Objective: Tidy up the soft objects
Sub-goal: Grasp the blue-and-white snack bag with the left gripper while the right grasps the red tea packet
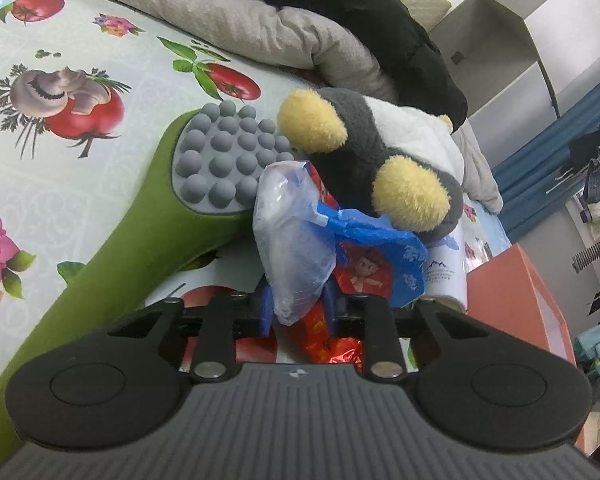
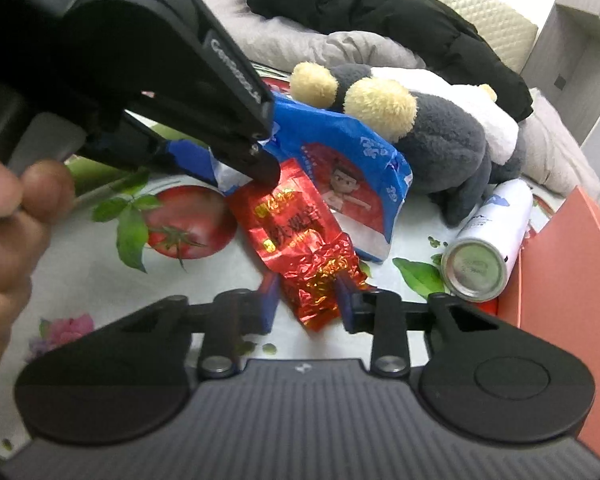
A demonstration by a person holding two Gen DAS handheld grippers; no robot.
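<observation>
Plainly, gold characters (unreadable) mark the red foil packet (image 2: 300, 236).

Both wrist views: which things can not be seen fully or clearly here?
- Plush toy: face not shown in either view; only its feet and body face the cameras.
- Green massager: handle end cut off behind the left gripper body, left wrist view.
- Red foil packet: upper end covered by the blue bag, right wrist view.
- Hand: blurred, cut by the left edge.
</observation>
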